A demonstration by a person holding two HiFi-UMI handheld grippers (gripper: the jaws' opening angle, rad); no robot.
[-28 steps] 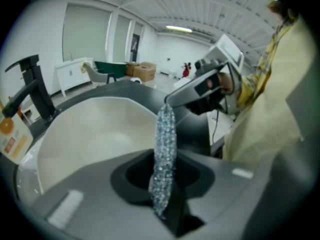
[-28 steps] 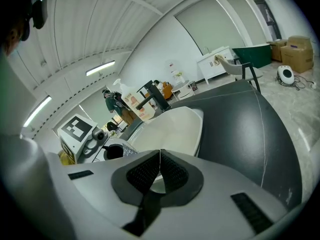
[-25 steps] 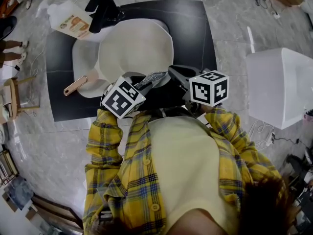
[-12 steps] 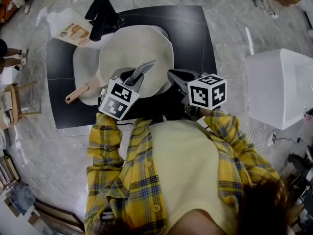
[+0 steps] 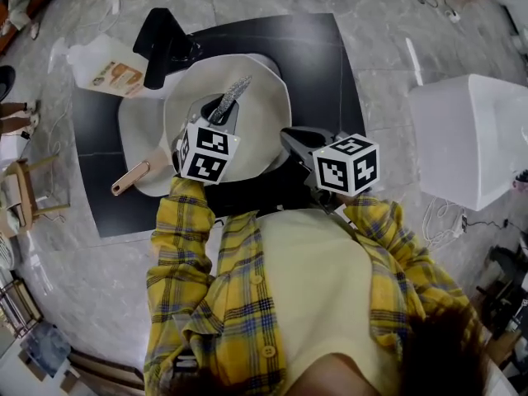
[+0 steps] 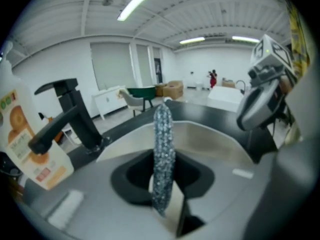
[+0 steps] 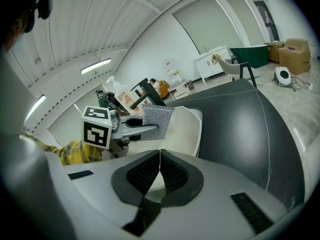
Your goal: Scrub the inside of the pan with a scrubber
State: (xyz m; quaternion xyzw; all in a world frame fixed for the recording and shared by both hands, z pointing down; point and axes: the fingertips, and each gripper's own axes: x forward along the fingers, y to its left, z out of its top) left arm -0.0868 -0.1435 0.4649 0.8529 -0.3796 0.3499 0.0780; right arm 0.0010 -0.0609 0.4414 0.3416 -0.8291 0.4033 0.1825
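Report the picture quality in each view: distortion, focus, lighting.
Head view: wide-angle bending toward the edges, even light, the pan sharp. Left gripper view: heavy fisheye with dark corners, ceiling lights blown out, the close scrubber slightly soft. Right gripper view: same fisheye and dark corners, and the scrubber farther off looks reasonably sharp.

Open workshop hall: strip lights (image 6: 136, 3), cardboard boxes (image 7: 294, 54)

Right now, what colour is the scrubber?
Sparkly silver-grey. The scrubber shows best in the left gripper view.
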